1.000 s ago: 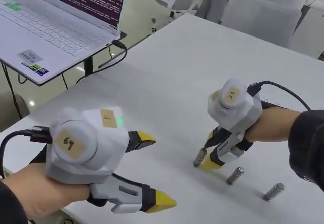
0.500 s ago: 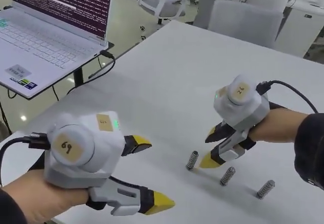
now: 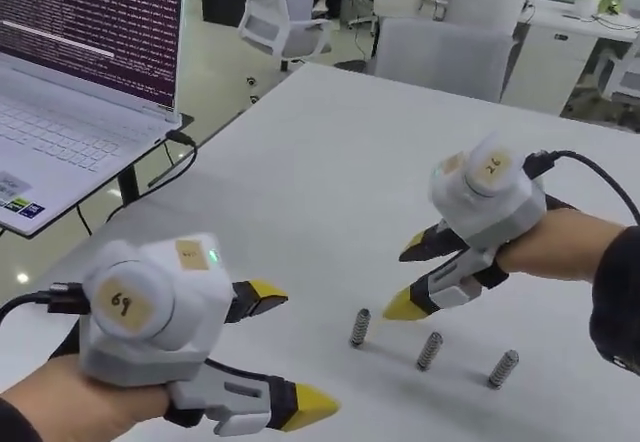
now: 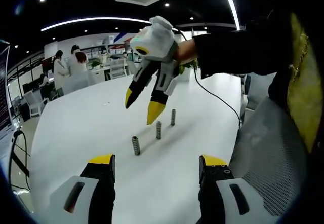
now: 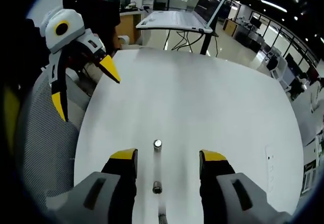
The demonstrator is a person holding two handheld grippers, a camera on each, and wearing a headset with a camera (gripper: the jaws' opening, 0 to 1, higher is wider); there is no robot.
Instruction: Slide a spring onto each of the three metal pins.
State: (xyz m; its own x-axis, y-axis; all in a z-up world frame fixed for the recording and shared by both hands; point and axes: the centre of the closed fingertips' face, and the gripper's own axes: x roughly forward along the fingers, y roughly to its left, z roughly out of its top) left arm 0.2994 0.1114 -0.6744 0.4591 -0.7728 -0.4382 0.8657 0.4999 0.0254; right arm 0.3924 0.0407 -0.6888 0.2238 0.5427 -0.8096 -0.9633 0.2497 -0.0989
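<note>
Three springs (image 3: 430, 351) stand upright in a row on the white desk (image 3: 330, 162), each apparently over its pin, though how fully seated I cannot tell. The right tool (image 3: 405, 280) hangs just above the row, jaws apart and empty. The left tool (image 3: 292, 350), wide and empty, sits well apart. A careless sweep of that low yellow tip could topple a spring or lift it off.
</note>
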